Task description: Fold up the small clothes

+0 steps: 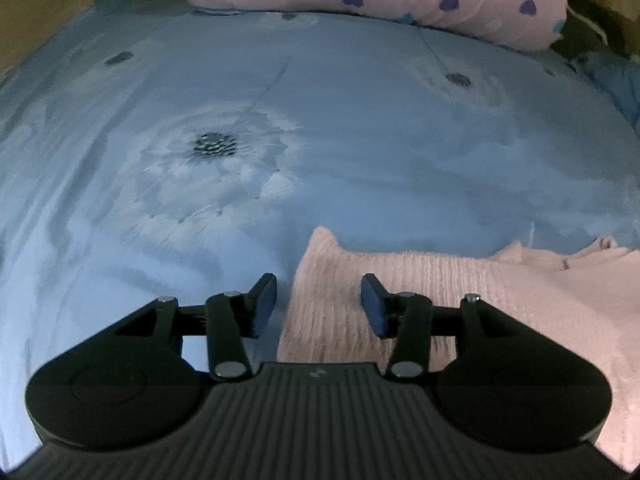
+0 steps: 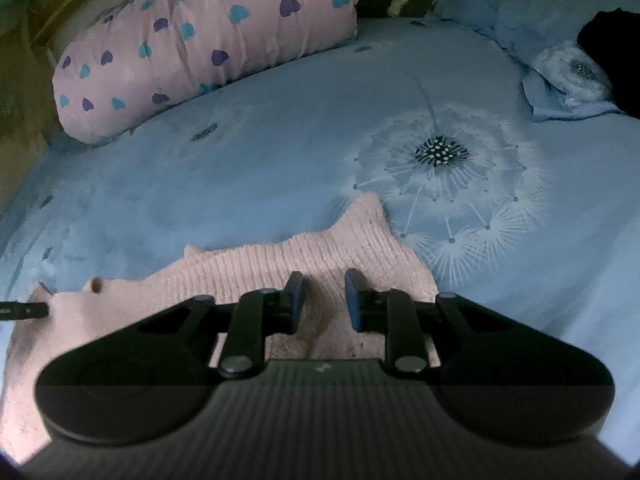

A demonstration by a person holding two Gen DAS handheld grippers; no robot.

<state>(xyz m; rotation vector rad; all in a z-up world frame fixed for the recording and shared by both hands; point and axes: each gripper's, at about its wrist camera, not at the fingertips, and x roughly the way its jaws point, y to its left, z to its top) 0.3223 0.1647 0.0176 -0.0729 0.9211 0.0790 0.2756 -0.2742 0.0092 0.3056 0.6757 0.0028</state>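
Left wrist view: pink ribbed knit garment (image 1: 420,280) lies flat on blue dandelion-print bedsheet (image 1: 360,140) | left gripper (image 1: 319,306) jaws spread over its left edge, nothing pinched | right gripper (image 2: 325,300) jaws narrower, apart, no fabric visibly pinched | advice: pinch both edges evenly, fold together | heart-print pillow (image 2: 200,40) beyond | no readable writing.

I lose the near part of the pink knit garment (image 1: 420,280) under my left gripper (image 1: 319,306); its right side runs off-frame.
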